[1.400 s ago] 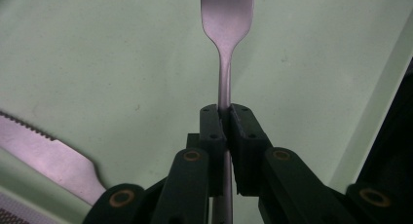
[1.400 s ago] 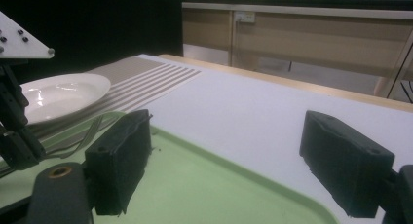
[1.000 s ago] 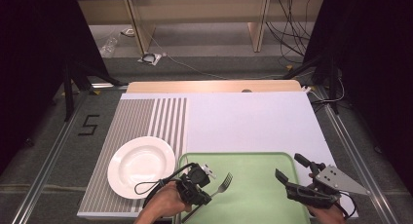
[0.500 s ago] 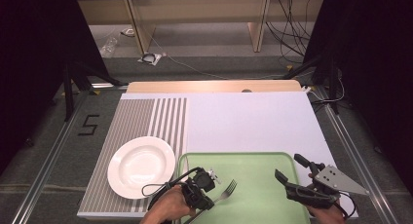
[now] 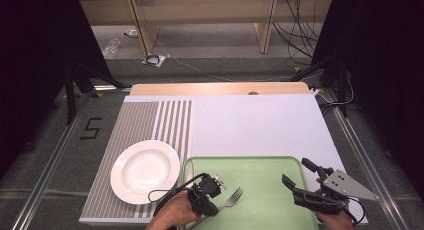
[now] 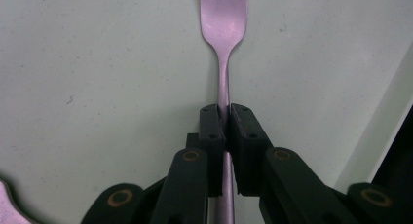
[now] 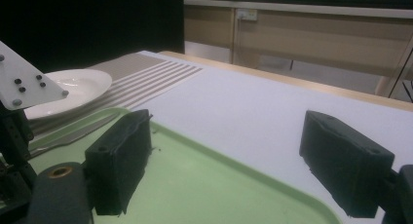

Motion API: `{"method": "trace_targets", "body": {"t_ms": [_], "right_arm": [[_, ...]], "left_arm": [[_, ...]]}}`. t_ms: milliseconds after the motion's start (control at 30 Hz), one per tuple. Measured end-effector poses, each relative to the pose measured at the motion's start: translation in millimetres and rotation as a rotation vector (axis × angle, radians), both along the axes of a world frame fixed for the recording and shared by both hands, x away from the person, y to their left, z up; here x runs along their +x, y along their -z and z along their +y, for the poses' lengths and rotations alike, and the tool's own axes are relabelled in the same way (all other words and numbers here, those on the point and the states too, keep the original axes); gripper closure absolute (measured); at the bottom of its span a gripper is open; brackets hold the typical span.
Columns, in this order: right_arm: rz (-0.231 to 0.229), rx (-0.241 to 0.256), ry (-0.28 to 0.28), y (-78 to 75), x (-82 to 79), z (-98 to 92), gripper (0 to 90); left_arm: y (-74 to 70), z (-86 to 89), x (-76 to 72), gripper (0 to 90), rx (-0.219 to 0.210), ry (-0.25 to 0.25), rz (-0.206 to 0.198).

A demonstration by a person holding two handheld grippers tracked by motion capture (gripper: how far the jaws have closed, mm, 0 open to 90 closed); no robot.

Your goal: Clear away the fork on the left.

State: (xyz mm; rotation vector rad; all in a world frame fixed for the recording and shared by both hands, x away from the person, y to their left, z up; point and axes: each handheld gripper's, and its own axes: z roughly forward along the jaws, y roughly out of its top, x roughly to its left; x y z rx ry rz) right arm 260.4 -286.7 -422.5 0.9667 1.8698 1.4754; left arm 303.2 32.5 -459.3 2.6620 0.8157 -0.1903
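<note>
Counter [image 5: 260, 125]: white top, with a panel of grey stripes on its left part.

Plate [image 5: 145, 171]: white, round, lying flat on the striped panel at the near left, just beside the left edge of the tray.

Tray [image 5: 260, 165]: pale green, rounded corners, flat at the near middle of the counter.

Left gripper [image 5: 215, 182]: held in the person's left hand [image 5: 172, 215] over the near left corner of the tray. In the left gripper view its jaws are closed tight on the handle of the fork, one pad on each side of the thin stem.

Fork [image 5: 231, 199]: metal, over the near left part of the tray, just right of the left gripper, tines pointing far and to the right. In the left gripper view the fork [image 6: 223, 48] runs straight out from between the pads above the tray floor; whether its head touches the tray cannot be told.

Right gripper [image 5: 297, 174]: at the near right corner of the tray, with a grey three-cornered plate on top. In the right gripper view its jaws stand wide apart with nothing between them, the tray's rim and the white counter beyond.
</note>
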Motion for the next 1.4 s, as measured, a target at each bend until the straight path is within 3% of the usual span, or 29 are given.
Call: {"method": "trace_targets", "body": {"t_ms": [67, 167, 233, 300, 433, 500, 700, 900, 1400], "right_arm": [[0.004, -0.002, 0.000, 0.1, 0.0, 0.2, 19.9], [0.003, -0.003, -0.001, 0.1, 0.2, 0.5, 19.9], [0.003, -0.003, -0.003, -0.1, -0.2, 0.4, 19.9], [0.003, -0.003, -0.002, -0.1, -0.3, 0.2, 19.9], [0.004, -0.001, -0.004, -0.1, -0.4, 0.4, 19.9], [0.004, -0.005, -0.005, 0.0, -0.4, 0.5, 19.9], [0.003, -0.005, -0.006, 0.1, -0.4, 0.8, 19.9], [0.002, -0.005, -0.008, -0.1, -0.8, 1.4, 19.9], [0.002, -0.003, -0.008, -0.1, -0.9, 1.3, 19.9]], "left_arm": [[-0.4, 0.0, 0.3, 77.0, -0.009, -0.003, -0.017], [-3.5, -0.2, 1.6, 60.3, -0.043, -0.019, -0.041], [-6.7, -2.2, 0.7, 48.2, -0.038, -0.036, -0.078], [-9.8, -3.8, -0.3, 44.3, -0.028, -0.047, -0.110], [-15.0, -5.8, -2.8, 41.0, -0.050, -0.046, -0.144], [-16.0, -7.3, -4.8, 43.4, -0.067, -0.040, -0.158], [-14.3, -11.0, -10.9, 68.9, -0.110, 0.004, -0.211], [-5.7, -13.7, -12.2, 89.1, -0.119, 0.032, -0.196], [3.4, -14.8, -10.1, 89.4, -0.096, 0.039, -0.168]]}}
